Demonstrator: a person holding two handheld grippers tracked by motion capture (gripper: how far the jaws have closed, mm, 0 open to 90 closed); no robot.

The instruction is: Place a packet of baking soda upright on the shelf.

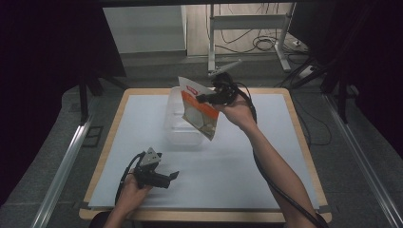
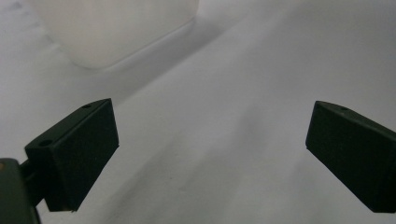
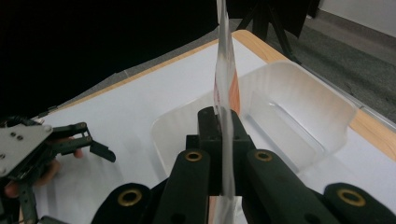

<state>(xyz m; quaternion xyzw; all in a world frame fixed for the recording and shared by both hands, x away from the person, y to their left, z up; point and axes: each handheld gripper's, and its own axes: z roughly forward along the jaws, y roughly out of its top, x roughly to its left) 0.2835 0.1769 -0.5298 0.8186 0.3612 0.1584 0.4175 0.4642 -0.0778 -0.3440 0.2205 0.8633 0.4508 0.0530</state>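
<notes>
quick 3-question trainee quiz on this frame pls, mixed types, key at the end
1. True or false: the right claw is shut on the packet.
2. Where does the packet hang? A) flat on the table B) above the clear tub C) in the left claw
3. Fill in: the left claw's jaws stand ____, with nothing between them.

Key:
1. True. In the right gripper view the jaws pinch the packet's thin edge.
2. B. The high view shows it held up over the tub at the far side of the table.
3. Open. The left gripper view shows a wide gap over the bare table.
</notes>
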